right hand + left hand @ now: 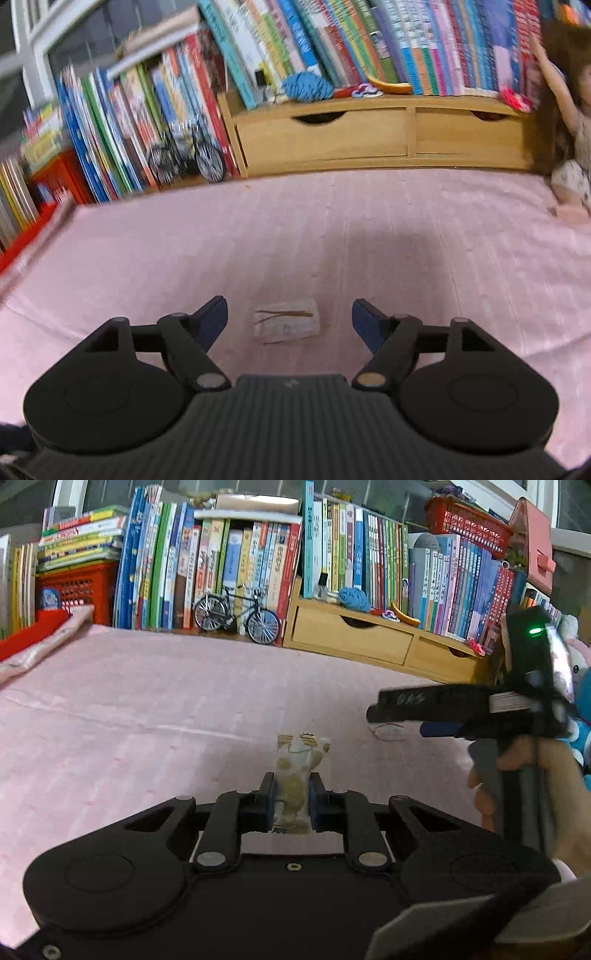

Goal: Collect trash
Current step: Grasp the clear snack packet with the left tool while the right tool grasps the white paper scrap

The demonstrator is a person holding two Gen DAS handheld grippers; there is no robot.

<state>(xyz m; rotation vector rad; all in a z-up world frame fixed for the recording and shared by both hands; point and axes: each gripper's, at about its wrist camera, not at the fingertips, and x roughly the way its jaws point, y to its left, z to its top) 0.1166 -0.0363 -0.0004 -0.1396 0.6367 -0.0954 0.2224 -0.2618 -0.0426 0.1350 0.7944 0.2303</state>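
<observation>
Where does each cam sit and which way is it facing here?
Left wrist: on the left gripper, angled down across the pink cloth toward the bookshelf; own fingers pinch a snack wrapper; the right gripper and a hand show at right.
Right wrist: on the right gripper, facing the same way; own open fingers straddle a small clear wrapper without touching.
Shared: cloth, books, toy bicycle, wooden drawer unit.
</observation>
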